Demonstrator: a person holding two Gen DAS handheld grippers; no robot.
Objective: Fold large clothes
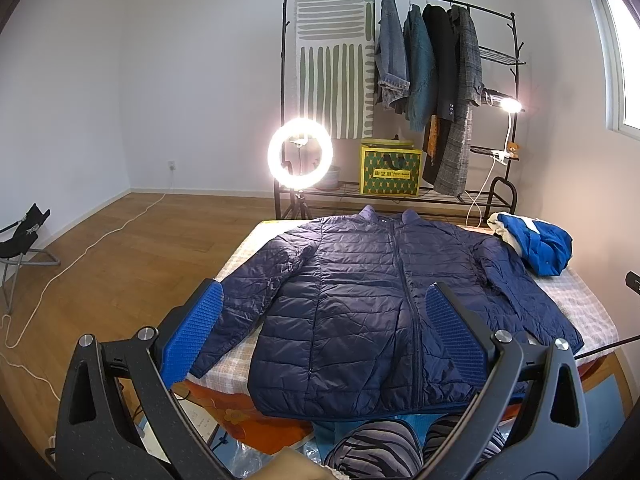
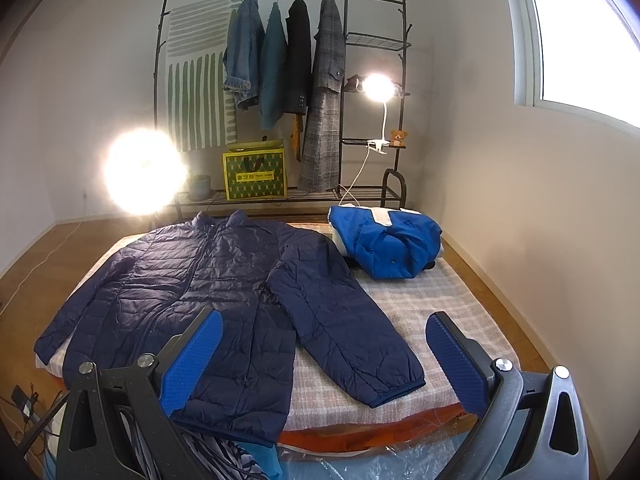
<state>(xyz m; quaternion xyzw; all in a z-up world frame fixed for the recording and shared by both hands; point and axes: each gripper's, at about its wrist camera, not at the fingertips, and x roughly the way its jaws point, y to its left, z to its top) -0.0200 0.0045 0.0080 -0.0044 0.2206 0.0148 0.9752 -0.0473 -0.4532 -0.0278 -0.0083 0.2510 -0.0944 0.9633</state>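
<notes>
Your left gripper (image 1: pixel 320 320) and right gripper (image 2: pixel 324 344) hover with jaws spread above the jacket (image 1: pixel 360 300) lying flat on the bed (image 2: pixel 420 300).

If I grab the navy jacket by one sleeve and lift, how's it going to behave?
The navy jacket is thin quilted puffer, so probably light and floppy: the body would sag and trail. Its shiny shell looks slippery, so the sleeve may slide between the pads. It likely drags across the checked cover.

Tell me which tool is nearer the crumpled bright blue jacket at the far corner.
Right. The right tool hovers open over the near right side of the bed, the crumpled bright blue jacket ahead of it. The left tool hangs open over the navy puffer jacket, farther left.
</notes>
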